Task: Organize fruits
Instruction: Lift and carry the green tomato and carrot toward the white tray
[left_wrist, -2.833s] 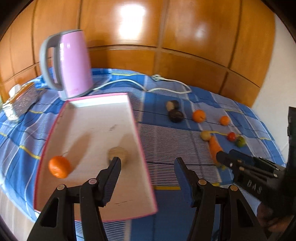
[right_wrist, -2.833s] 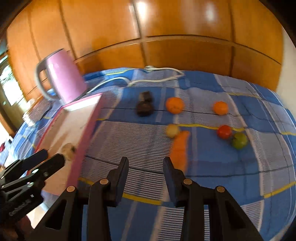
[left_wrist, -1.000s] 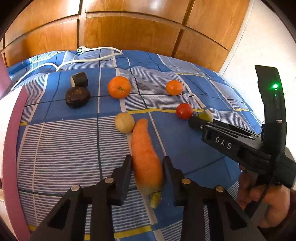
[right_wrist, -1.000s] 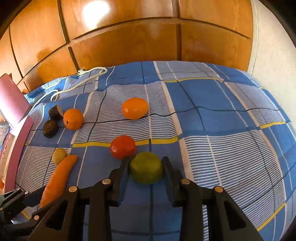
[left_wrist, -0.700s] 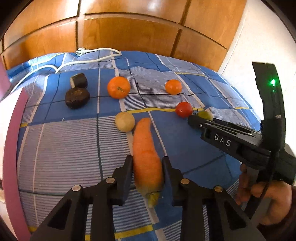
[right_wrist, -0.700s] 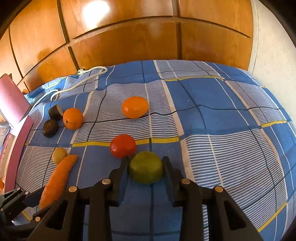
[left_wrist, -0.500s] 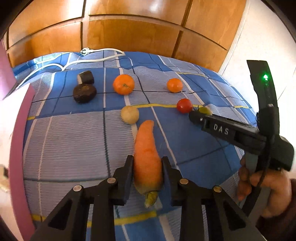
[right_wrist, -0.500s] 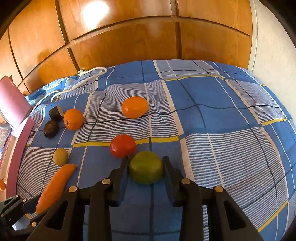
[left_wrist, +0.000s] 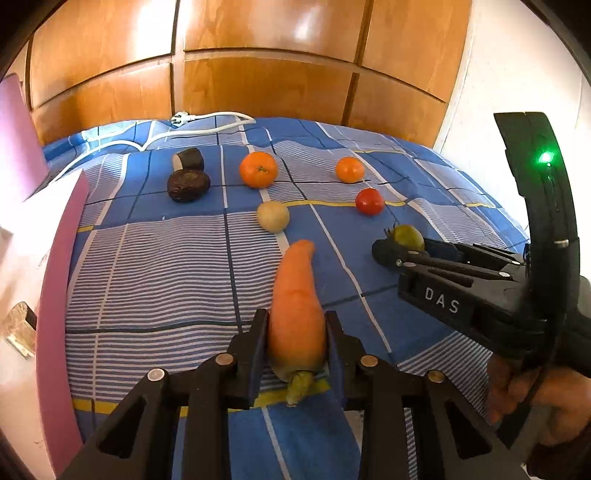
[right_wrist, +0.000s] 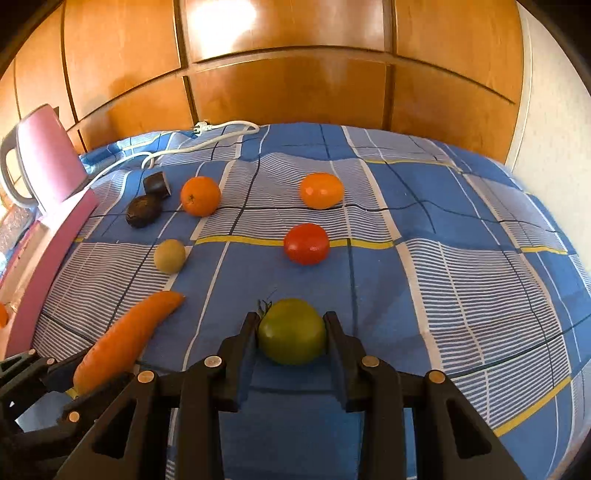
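A long orange carrot (left_wrist: 293, 280) is clamped near its stem end by my left gripper (left_wrist: 295, 318), which is shut on it; its tip points away over the blue checked cloth. In the right wrist view the same carrot (right_wrist: 125, 339) slants at the lower left. My right gripper (right_wrist: 291, 319) is shut on a green tomato (right_wrist: 291, 334). That green tomato (left_wrist: 408, 236) also shows at the right gripper's tips in the left wrist view, with a hand holding the handle. A pink-rimmed tray (left_wrist: 55, 295) lies at the left.
On the cloth lie a red tomato (right_wrist: 306, 243), two oranges (right_wrist: 200, 195) (right_wrist: 321, 190), a pale round fruit (right_wrist: 169, 256) and two dark avocado pieces (right_wrist: 142, 210) (right_wrist: 157, 183). A pink kettle (right_wrist: 44, 166) and white cord (right_wrist: 207, 136) sit at the back, before wooden panels.
Both grippers came from the tray side over to the fruit. The left jaws narrowed onto the carrot and drew it back from the pale fruit. The right gripper pulled back with the green tomato.
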